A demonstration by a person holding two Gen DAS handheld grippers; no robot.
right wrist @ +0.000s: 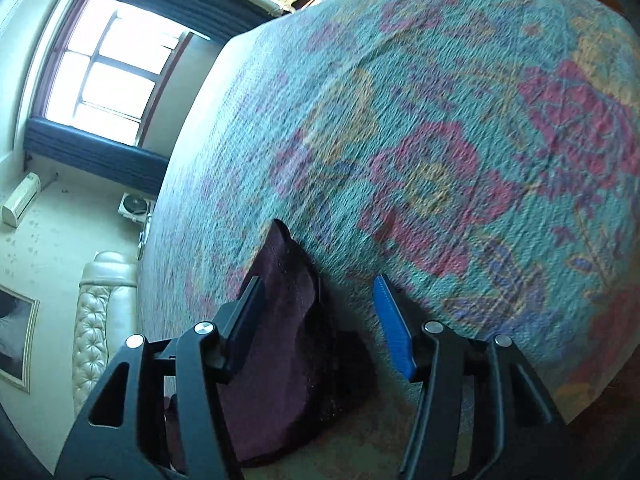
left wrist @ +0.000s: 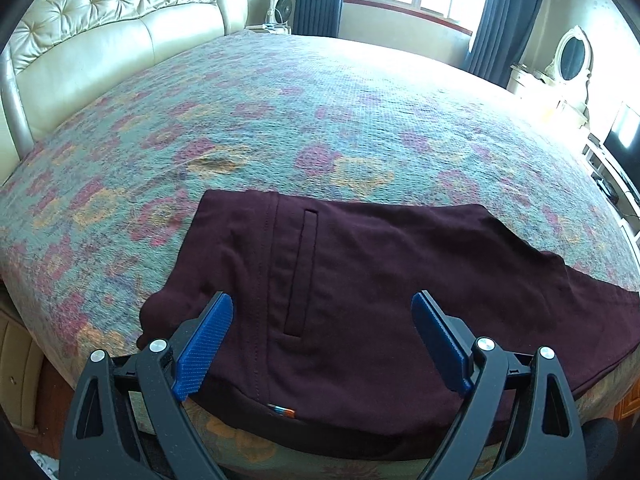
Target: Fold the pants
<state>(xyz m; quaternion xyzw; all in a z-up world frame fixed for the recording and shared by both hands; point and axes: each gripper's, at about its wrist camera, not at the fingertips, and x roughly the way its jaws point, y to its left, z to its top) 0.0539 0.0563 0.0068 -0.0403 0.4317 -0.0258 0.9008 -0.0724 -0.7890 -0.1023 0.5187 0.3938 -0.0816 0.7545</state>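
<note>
pants (left wrist: 360, 280), dark maroon, spread on floral bedspread (left wrist: 280, 100); both grippers' jaws released, grasping nothing.

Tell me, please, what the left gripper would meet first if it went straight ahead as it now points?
Most likely the maroon pants: the left gripper has its jaws open directly over them, though the depth is hard to judge.

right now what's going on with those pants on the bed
A person with tongs in each hand is folding dark maroon pants laid on a flowered bedspread. The left tongs hang open over the waist end near the back pocket, gripping nothing. The right tongs are open too, with a pant end lying between the jaws, not yet pinched.
</note>
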